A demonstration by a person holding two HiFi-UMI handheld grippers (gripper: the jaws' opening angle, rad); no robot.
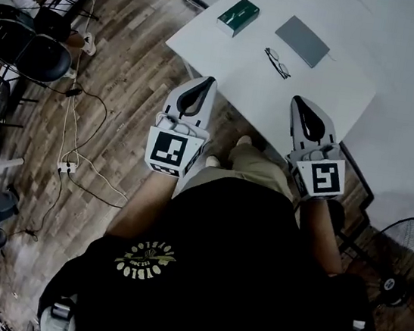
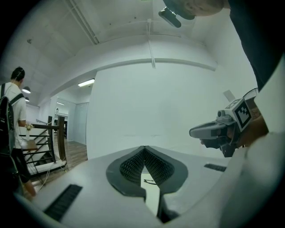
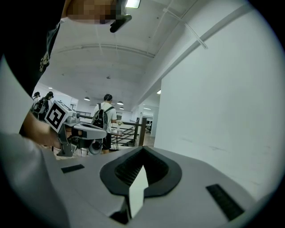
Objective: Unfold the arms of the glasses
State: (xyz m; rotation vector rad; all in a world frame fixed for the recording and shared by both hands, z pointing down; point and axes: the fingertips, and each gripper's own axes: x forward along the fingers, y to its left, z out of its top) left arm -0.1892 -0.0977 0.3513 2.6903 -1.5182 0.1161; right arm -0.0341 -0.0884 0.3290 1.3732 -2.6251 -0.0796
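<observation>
**A:** Wood floor on the left, white table across the upper middle. Where were the glasses?

**B:** On the table, lying between a green box and a grey case, above my grippers and apart from both.

**A:** And your tools?

**B:** My left gripper and right gripper sat mid-frame by the table's lower edge. Each had its jaws closed tip to tip, with nothing held.

The worktop is white, the glasses black-framed, the box dark green, the flat case grey, the floor brown wood-plank, and the left gripper and right gripper pale grey with black-and-white square markers.
</observation>
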